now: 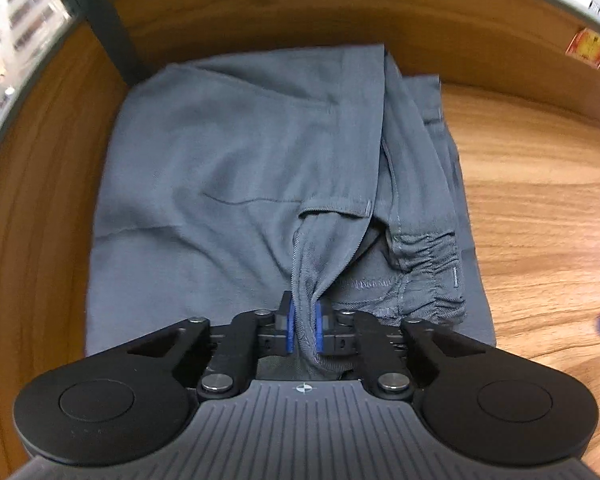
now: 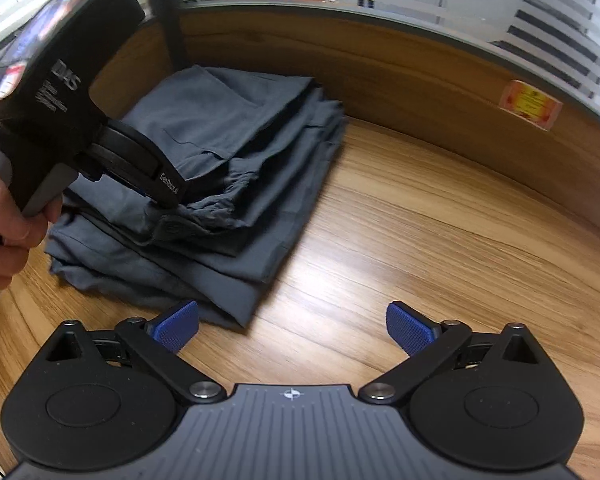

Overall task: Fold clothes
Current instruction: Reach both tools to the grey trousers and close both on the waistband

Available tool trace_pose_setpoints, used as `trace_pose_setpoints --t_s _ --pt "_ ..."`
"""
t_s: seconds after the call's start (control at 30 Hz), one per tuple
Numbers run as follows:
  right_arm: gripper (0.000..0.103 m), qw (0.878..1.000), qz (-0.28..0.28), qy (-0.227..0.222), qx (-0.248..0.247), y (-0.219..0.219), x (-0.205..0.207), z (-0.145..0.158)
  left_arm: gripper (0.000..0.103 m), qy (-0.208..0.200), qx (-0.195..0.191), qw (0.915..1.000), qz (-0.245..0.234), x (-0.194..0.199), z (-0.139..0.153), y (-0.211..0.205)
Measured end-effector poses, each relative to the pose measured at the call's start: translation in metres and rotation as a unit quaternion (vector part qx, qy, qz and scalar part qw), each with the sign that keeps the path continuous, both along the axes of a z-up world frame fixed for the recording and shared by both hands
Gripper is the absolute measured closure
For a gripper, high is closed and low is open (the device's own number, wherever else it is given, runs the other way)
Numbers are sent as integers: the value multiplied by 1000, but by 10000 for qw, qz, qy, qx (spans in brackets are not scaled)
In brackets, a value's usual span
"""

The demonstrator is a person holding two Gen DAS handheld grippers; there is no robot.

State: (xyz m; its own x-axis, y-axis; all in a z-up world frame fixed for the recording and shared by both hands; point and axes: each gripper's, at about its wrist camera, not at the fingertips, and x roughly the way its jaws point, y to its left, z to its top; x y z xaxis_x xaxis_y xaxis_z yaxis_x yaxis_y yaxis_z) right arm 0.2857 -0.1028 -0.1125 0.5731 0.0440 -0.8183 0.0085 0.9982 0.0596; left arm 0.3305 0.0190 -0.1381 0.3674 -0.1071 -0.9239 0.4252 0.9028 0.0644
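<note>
Left wrist view: the left tool (image 1: 304,326) is clamped on a narrow ridge of the grey trousers (image 1: 236,168), folded at frame centre on the surface (image 1: 540,200). The right tool (image 2: 292,326) is held apart, empty. If lifted, only one layer could be dragged, undoing the stack.

Both views are evenly, softly lit. Straight lines are bent by fisheye distortion toward the edges. Motion blur is seen at the upper left; shadows are faint.
</note>
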Motion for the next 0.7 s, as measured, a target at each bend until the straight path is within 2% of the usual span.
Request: trace_pose_setpoints --t_s 0.13,0.37,0.43,0.47,0.53,0.6,0.63,0.7 --pt "17 9997 -164 -64 141 1 15 -6 94 -40 -188 9996 226 1 17 16" --pt "42 9978 -195 187 603 -5 46 -23 94 -69 -228 9991 350 7 27 29" --pt "42 9964 -243 263 763 -8 52 -27 94 -60 -229 9990 370 9 28 30" --pt "49 9959 -269 293 817 -9 54 -29 94 -59 -226 9990 373 11 27 30" --pt "53 9952 -310 335 871 -10 58 -32 94 -51 -229 9990 386 14 26 30" --pt "72 9950 -303 313 896 -8 59 -33 94 -46 -233 9989 402 15 26 30" --pt "73 9956 -271 275 852 -6 59 -31 94 -47 -239 9989 403 14 26 29" --pt "84 9967 -206 189 763 -3 58 -28 94 -54 -241 9989 403 13 27 29"
